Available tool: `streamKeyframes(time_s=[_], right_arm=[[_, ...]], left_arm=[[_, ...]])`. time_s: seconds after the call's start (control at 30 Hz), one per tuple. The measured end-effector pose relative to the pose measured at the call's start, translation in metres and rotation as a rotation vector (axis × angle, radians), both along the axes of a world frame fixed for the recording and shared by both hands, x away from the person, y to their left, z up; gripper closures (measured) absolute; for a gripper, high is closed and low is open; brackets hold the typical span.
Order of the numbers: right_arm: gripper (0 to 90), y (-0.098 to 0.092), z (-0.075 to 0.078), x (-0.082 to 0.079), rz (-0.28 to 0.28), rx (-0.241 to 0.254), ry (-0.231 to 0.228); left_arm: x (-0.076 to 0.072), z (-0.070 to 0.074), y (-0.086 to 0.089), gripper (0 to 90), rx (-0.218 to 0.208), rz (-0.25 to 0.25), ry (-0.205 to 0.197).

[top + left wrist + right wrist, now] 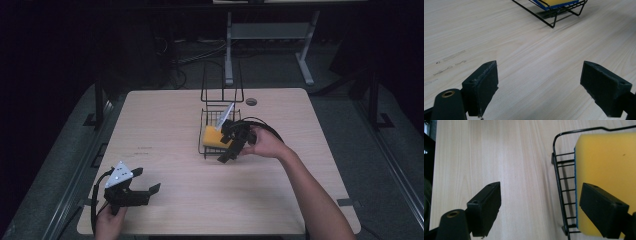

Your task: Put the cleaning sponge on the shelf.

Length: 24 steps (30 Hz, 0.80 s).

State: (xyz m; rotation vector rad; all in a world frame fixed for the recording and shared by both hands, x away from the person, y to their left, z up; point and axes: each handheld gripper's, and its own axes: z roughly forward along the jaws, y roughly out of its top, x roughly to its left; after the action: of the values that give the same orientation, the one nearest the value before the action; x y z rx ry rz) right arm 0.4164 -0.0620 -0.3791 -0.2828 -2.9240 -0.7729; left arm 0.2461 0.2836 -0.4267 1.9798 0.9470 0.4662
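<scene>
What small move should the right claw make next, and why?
Probably shift the right claw sideways until both jaws clear the wire basket rim and bracket the yellow sponge. It is open, with one jaw over the sponge and the other over bare table. The left claw sits open, away.

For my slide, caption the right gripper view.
Open right hand-held gripper straddles the black wire basket rim, one jaw over the yellow sponge.

1. High view: overhead, facing forward and down across the whole table (165, 125).
2. Left gripper view: low, close to tabletop, facing wire basket (554, 15).
3. Right gripper view: close above basket; shares sponge (609, 177).
</scene>
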Motion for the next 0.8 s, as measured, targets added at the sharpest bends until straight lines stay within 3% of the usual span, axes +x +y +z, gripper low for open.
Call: streamKeyframes(time_s=[0.47,0.8], right_arm=[[17.3,-0.016,-0.002,-0.021,-0.006,0.012,-0.029],[17.2,-0.033,-0.008,-0.031,-0.033,0.015,-0.026]], left_arm=[[0.0,0.0,-0.001,14.1,0.007,-0.006,0.005],[0.0,-0.001,-0.002,14.1,0.006,-0.006,0.006]])
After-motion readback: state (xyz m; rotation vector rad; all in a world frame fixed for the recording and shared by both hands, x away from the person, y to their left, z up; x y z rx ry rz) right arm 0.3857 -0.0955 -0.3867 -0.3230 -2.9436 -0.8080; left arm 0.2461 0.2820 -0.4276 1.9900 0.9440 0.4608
